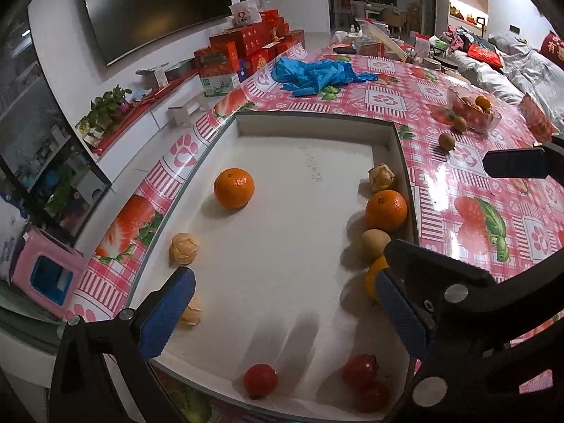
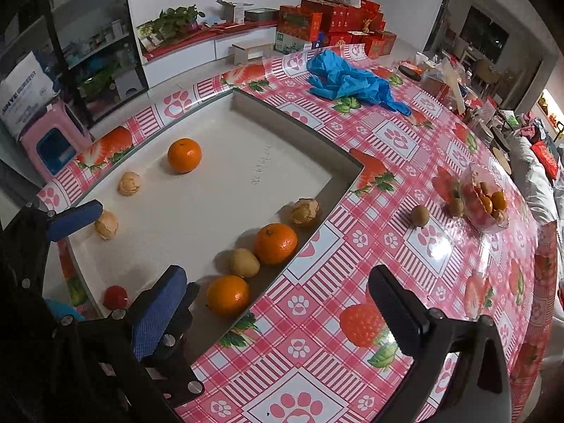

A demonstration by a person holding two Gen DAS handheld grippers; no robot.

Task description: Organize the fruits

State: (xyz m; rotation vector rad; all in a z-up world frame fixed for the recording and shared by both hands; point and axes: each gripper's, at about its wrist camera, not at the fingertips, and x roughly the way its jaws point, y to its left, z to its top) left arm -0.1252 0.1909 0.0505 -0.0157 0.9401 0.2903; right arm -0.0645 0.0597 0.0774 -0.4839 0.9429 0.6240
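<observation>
A shallow white tray (image 1: 310,130) (image 2: 292,130) holds the fruit. Inside lie three oranges (image 1: 233,188) (image 2: 184,155), a brown kiwi-like fruit (image 1: 375,245) (image 2: 244,263), three papery husked fruits (image 1: 184,248) (image 2: 129,183) and small red tomatoes (image 1: 260,380) (image 2: 115,297). My left gripper (image 1: 285,313) hangs open over the tray's near end with nothing between its blue pads. My right gripper (image 2: 278,313) is open and empty above the tablecloth by the tray's right rim. Two more brown fruits (image 1: 446,141) (image 2: 419,215) sit loose on the table.
A clear plastic container (image 1: 474,109) (image 2: 484,201) with mixed fruit stands at the right of the table. Crumpled blue gloves (image 1: 317,74) (image 2: 349,77) lie beyond the tray. Boxes and jars crowd the table's far end. A pink stool (image 2: 53,141) stands on the floor at the left.
</observation>
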